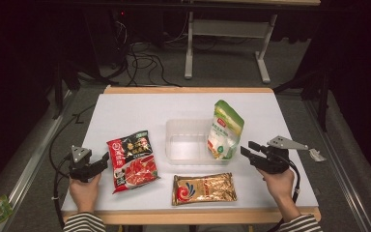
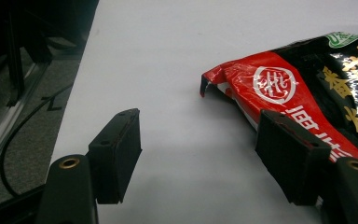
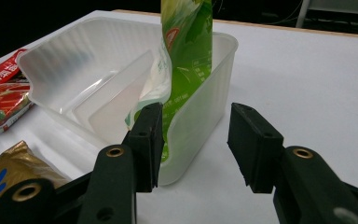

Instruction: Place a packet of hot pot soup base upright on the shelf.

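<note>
the left tool (image 1: 105,158) rests at the left edge of the white table (image 1: 135,108), held low by the person's left hand (image 1: 83,189). its jaws stand wide apart with nothing between them. in the left gripper view the left tool (image 2: 198,158) looks along the bare table (image 2: 177,70), and the near corner of the red and black packet (image 2: 303,93) lies just behind its right-hand jaw, apart from the other jaw. from above, that red and black packet (image 1: 132,159) lies flat just right of the left tool, close to the jaw tips; i cannot tell whether they touch.

further right, the gold packet (image 1: 204,188) lies flat near the front edge of the table. behind it sits the clear plastic tub (image 1: 183,126), and the green and white pouch (image 1: 225,129) stands upright inside the tub, leaning against its right wall.

the right tool (image 1: 248,149) sits just right of the tub, pointing at the pouch, in the person's right hand (image 1: 278,181). in the right gripper view the right tool (image 3: 193,142) has its jaws apart and grips nothing: one jaw is in front of the tub's (image 3: 98,70) near corner, the other over bare table, with the pouch (image 3: 186,51) just beyond them, apart from both pads.
</note>
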Tool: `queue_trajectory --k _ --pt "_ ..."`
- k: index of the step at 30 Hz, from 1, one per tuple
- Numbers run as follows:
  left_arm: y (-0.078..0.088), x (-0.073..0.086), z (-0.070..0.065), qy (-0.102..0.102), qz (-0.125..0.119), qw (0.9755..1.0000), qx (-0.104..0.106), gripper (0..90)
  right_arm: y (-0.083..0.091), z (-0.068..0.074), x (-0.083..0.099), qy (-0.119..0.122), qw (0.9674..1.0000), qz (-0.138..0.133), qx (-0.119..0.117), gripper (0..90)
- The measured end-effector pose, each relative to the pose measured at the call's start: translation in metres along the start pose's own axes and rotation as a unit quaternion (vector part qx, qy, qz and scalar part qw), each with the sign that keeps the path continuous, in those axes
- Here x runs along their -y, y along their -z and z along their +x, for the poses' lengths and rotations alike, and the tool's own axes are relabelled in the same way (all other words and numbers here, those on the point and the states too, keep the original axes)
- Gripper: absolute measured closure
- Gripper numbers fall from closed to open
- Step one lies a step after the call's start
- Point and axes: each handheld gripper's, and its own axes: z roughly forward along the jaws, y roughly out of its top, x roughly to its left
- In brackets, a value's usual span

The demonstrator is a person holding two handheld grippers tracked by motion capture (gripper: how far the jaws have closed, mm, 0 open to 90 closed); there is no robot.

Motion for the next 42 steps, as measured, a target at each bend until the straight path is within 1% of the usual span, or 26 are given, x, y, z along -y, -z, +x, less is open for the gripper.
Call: queue_trajectory --k 5,9,10,12,17,18,22,25,26,27,29,35,36,37,40,41,42 --pt "0.000 0.000 0.000 0.000 0.001 1.0000 -0.001 31.7 0.002 0.001 0.006 -0.002 1.0000 0.004 0.001 54.0" --pt "0.000 0.000 -0.001 -0.001 -0.001 1.0000 -0.002 31.8 0.006 0.003 0.012 -0.004 1.0000 0.003 -0.004 53.4" --pt "0.000 0.000 -0.001 -0.001 -0.001 1.0000 -0.004 31.7 0.007 0.005 0.015 -0.009 0.9999 0.009 -0.009 53.3" --pt "0.000 0.000 -0.001 0.000 0.000 1.0000 -0.004 31.7 0.007 0.006 0.018 -0.007 0.9998 0.015 -0.013 53.0" --pt "0.000 0.000 -0.001 -0.001 -0.001 1.0000 -0.006 31.8 0.009 0.009 0.023 -0.006 0.9996 0.020 -0.017 50.9" --pt "-0.001 0.000 -0.001 -0.004 0.001 1.0000 -0.005 31.8 0.009 0.010 0.026 -0.012 0.9994 0.025 -0.020 50.5" --pt "-0.001 0.000 -0.002 -0.006 0.005 0.9999 -0.006 31.8 0.009 0.012 0.033 -0.017 0.9990 0.034 -0.025 49.5" --pt "-0.001 0.000 -0.002 -0.006 0.004 0.9999 -0.009 31.8 0.007 0.014 0.038 -0.020 0.9982 0.046 -0.031 48.0" --pt "-0.001 0.000 -0.002 -0.007 0.004 0.9999 -0.010 31.9 0.005 0.016 0.042 -0.019 0.9976 0.056 -0.035 47.3" --pt "-0.001 0.000 -0.002 -0.007 0.004 0.9999 -0.010 31.9 0.005 0.016 0.042 -0.019 0.9976 0.056 -0.035 47.3" --pt "-0.002 -0.001 -0.002 -0.005 0.006 0.9999 -0.010 31.9 0.001 0.020 0.046 -0.021 0.9965 0.070 -0.041 46.4" --pt "-0.002 -0.001 -0.002 -0.006 0.009 0.9999 -0.011 31.9 -0.005 0.026 0.052 -0.021 0.9949 0.084 -0.052 45.8" --pt "-0.002 -0.001 -0.002 -0.006 0.009 0.9999 -0.011 31.9 -0.006 0.027 0.053 -0.024 0.9945 0.086 -0.054 45.7" --pt "-0.002 -0.001 -0.002 -0.005 0.009 0.9999 -0.011 31.9 -0.007 0.027 0.053 -0.019 0.9944 0.087 -0.057 45.4" --pt "-0.002 -0.001 -0.002 -0.005 0.009 0.9999 -0.011 31.9 -0.012 0.032 0.056 -0.017 0.9928 0.100 -0.063 43.6" --pt "-0.002 -0.001 -0.002 -0.005 0.009 0.9999 -0.010 31.9 -0.012 0.032 0.056 -0.017 0.9928 0.100 -0.063 43.6" --pt "-0.002 -0.001 -0.002 -0.005 0.008 0.9999 -0.010 31.9 -0.014 0.034 0.057 -0.021 0.9922 0.104 -0.065 42.4"
